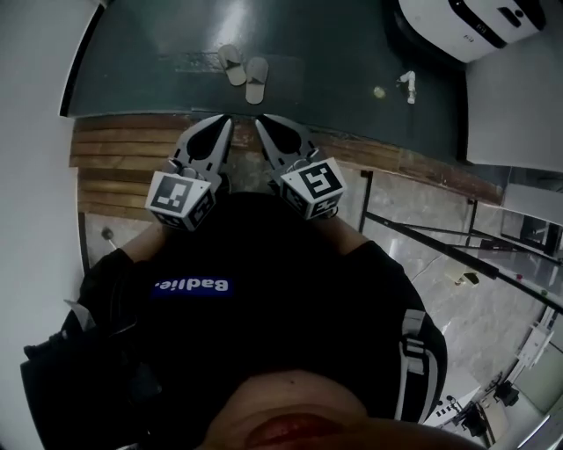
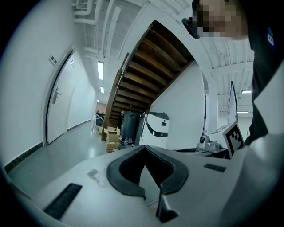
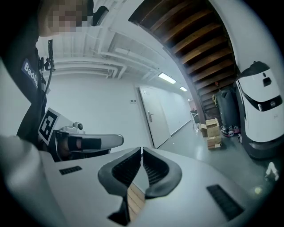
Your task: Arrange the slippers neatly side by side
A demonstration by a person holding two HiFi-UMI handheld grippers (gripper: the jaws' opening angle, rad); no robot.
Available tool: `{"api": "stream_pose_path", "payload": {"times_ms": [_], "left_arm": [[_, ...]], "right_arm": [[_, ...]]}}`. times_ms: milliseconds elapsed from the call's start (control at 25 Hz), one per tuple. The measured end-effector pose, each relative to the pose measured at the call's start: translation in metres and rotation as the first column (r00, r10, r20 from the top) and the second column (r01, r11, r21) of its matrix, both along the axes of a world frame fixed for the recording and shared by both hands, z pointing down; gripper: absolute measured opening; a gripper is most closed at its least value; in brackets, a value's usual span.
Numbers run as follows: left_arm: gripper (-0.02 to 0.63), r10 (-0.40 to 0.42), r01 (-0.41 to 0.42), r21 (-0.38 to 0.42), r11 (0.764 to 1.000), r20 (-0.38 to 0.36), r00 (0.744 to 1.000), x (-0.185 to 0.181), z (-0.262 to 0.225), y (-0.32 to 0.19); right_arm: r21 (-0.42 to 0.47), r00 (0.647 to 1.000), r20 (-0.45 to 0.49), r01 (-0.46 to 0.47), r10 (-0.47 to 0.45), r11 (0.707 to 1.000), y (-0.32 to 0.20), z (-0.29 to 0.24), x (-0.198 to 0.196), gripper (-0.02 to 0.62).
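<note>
Two pale grey slippers lie on the dark floor at the top of the head view, the left one and the right one, close together and slightly angled toward each other. Both grippers are held near the person's chest above the wooden steps, well short of the slippers. My left gripper is shut with nothing in it, its dark pads meeting at the tip. My right gripper is also shut and empty. Neither gripper view shows the slippers.
Wooden steps lie under the grippers, at the edge of the dark floor. A white machine stands at the far right, with a small white object and a pale ball near it. A black railing runs along the right. Cardboard boxes sit under the staircase.
</note>
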State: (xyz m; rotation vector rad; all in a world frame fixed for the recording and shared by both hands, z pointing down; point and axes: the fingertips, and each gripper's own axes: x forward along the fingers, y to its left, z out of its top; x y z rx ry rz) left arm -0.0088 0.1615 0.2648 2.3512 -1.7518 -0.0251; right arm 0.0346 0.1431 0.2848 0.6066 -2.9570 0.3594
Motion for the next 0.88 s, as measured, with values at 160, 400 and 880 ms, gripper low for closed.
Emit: {"api": "stream_pose_path", "payload": {"times_ms": [160, 400, 880], "left_arm": [[0.002, -0.053, 0.053, -0.002, 0.999, 0.026, 0.998, 0.007, -0.011, -0.007], [0.002, -0.116, 0.117, -0.012, 0.993, 0.070, 0.991, 0.016, -0.012, -0.004], [0.002, -0.100, 0.098, -0.067, 0.993, -0.029, 0.995, -0.051, 0.025, -0.061]], "right_arm": [[-0.003, 0.997, 0.004, 0.074, -0.074, 0.997, -0.006, 0.003, -0.001, 0.001], [-0.005, 0.991, 0.000, 0.133, -0.133, 0.991, -0.012, 0.012, 0.009, 0.030], [-0.067, 0.986, -0.143, 0.070, -0.079, 0.995, -0.060, 0.055, -0.035, 0.054]]}}
